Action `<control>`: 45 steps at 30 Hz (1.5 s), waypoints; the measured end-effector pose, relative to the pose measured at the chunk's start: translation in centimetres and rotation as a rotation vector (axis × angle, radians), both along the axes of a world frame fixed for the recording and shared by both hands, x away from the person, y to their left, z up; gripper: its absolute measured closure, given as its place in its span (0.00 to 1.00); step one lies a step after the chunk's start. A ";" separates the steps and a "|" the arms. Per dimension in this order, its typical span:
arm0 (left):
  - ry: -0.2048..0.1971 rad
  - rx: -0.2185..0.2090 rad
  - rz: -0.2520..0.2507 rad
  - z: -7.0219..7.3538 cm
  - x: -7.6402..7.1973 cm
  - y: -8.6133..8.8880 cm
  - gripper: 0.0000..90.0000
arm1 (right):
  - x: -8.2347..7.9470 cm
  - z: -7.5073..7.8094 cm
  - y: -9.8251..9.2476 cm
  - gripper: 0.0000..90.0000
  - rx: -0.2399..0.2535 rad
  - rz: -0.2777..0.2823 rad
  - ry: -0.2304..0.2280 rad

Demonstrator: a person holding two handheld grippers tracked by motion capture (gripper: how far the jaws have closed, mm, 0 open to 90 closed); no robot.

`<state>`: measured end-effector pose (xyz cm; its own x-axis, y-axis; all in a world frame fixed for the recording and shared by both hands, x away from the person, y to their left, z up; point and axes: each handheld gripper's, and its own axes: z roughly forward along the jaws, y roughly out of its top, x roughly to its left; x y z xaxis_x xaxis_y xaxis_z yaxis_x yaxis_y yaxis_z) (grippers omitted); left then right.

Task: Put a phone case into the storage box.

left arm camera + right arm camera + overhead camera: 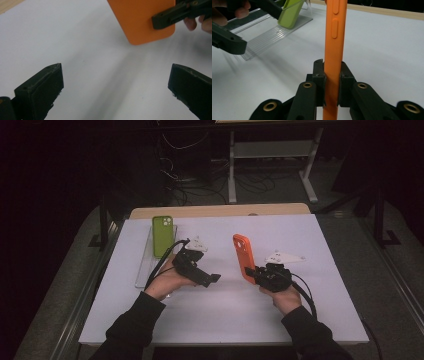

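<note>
Currently, the orange phone case (243,257) is clamped near its lower end between the jaws of the right gripper (256,274), above the middle of the white tabletop (325,320), slightly toward the right edge. In the right gripper view, both pads are seen pressed flat against the case's front and back faces, so a firm grip on the thin section is judged to be obtained. The case is held on end: its long axis runs roughly vertical with a slight tilt, the camera-cutout end is uppermost, and the side buttons (334,25) face the right gripper's camera. The left gripper (212,279) is held with its jaws wide apart and nothing between them, aimed at the case, presumably ready for a handover. A green phone case (162,235) is propped in a clear acrylic stand (145,267) near the far left corner, probably where the orange case is to go.
</note>
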<state>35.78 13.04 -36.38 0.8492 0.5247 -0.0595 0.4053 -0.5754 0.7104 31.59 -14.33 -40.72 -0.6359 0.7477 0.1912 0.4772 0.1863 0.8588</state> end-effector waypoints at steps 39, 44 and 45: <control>-0.017 -0.354 -0.031 -0.1 2.9 -5.9 0.00 | -0.8 0.5 1.5 0.87 0.068 0.041 -0.047; -0.014 -0.372 -0.032 -0.3 3.0 -6.0 0.00 | -0.8 0.5 1.5 0.87 0.066 0.048 -0.050; -0.015 -0.373 -0.033 -0.3 2.9 -6.0 0.00 | -0.8 0.4 1.5 0.87 0.066 0.048 -0.049</control>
<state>38.71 7.03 -36.65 0.8677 0.4415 -0.2285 0.3784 -0.2884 0.8796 30.78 -12.78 -40.28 -0.6808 0.7027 0.2065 0.4259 0.1504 0.8922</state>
